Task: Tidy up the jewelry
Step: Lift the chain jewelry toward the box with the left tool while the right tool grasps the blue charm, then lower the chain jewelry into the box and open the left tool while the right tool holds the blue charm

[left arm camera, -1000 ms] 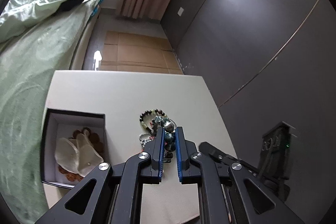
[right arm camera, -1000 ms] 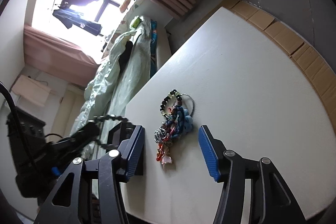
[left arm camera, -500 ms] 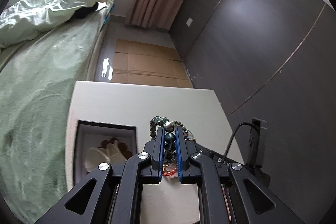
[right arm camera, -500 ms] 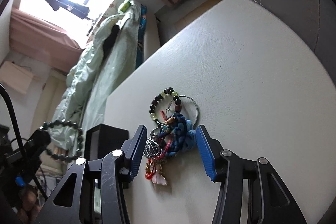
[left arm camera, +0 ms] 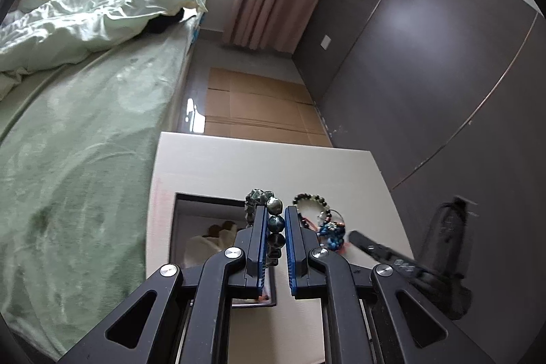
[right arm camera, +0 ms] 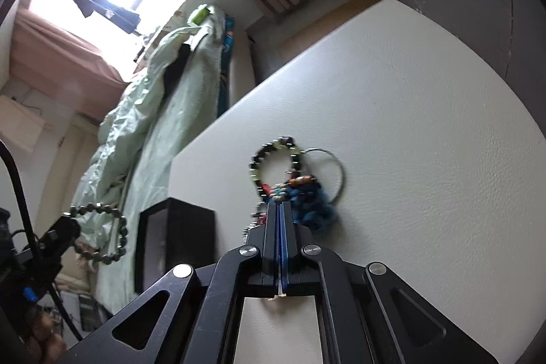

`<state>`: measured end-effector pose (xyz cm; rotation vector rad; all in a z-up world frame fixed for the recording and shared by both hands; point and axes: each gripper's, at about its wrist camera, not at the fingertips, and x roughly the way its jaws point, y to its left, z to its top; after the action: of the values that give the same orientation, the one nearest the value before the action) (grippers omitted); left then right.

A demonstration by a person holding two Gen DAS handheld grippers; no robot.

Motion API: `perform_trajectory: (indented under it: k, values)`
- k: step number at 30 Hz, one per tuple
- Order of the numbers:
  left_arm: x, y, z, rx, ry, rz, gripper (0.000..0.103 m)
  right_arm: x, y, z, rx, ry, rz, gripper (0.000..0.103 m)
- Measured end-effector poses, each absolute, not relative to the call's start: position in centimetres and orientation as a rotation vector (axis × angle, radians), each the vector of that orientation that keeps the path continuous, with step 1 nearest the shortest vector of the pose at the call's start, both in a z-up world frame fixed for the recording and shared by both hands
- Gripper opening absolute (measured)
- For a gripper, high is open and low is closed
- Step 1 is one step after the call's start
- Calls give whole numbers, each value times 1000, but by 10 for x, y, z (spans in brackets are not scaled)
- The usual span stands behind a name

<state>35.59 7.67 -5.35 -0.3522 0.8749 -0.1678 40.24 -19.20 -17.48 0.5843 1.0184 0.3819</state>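
My left gripper (left arm camera: 273,210) is shut on a dark green bead bracelet (left arm camera: 275,222) and holds it above the black jewelry box (left arm camera: 201,210), which has a white lining and pieces inside. The bracelet also shows in the right wrist view (right arm camera: 102,234). A jewelry pile (right arm camera: 297,183) lies on the white table (right arm camera: 409,159): a black and yellow-green bead bracelet (right arm camera: 273,152), a thin metal hoop (right arm camera: 332,169) and a blue braided piece (right arm camera: 314,203). My right gripper (right arm camera: 279,205) is shut at the near edge of the pile, on part of it. The pile (left arm camera: 324,220) sits right of the box.
The black box (right arm camera: 174,244) stands at the table's left side near the edge. A bed with green bedding (left arm camera: 78,132) runs along the left of the table. Cardboard (left arm camera: 259,108) covers the floor beyond. A dark wardrobe wall (left arm camera: 426,74) is on the right.
My left gripper has lifted the green bracelet from the pile and carried it left over the box. My right gripper has moved in on the pile and closed.
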Motion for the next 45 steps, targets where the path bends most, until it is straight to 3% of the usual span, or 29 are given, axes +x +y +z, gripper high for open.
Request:
perform_trajectory:
  k: [14, 19, 21, 23, 24, 42, 45]
  values:
    - [350, 90, -90, -388, 936, -138, 10, 385, -218, -165, 824, 933, 552, 2]
    - [352, 91, -98, -398, 942, -161, 10, 395, -213, -172, 740, 996, 459, 2]
    - [353, 93, -99, -403, 945, -169, 10, 405, -213, -184, 733, 1058, 417, 9]
    - [355, 95, -101, -406, 947, -174, 10, 414, -212, -194, 730, 1096, 389, 40]
    - [356, 96, -102, -405, 949, -173, 10, 418, -211, -195, 723, 1096, 384, 42]
    - [369, 91, -126, -377, 1020, -191, 11, 438, -142, -190, 190, 1133, 276, 45]
    - [369, 90, -125, -386, 1044, -204, 13, 434, -139, -188, 128, 1132, 249, 38]
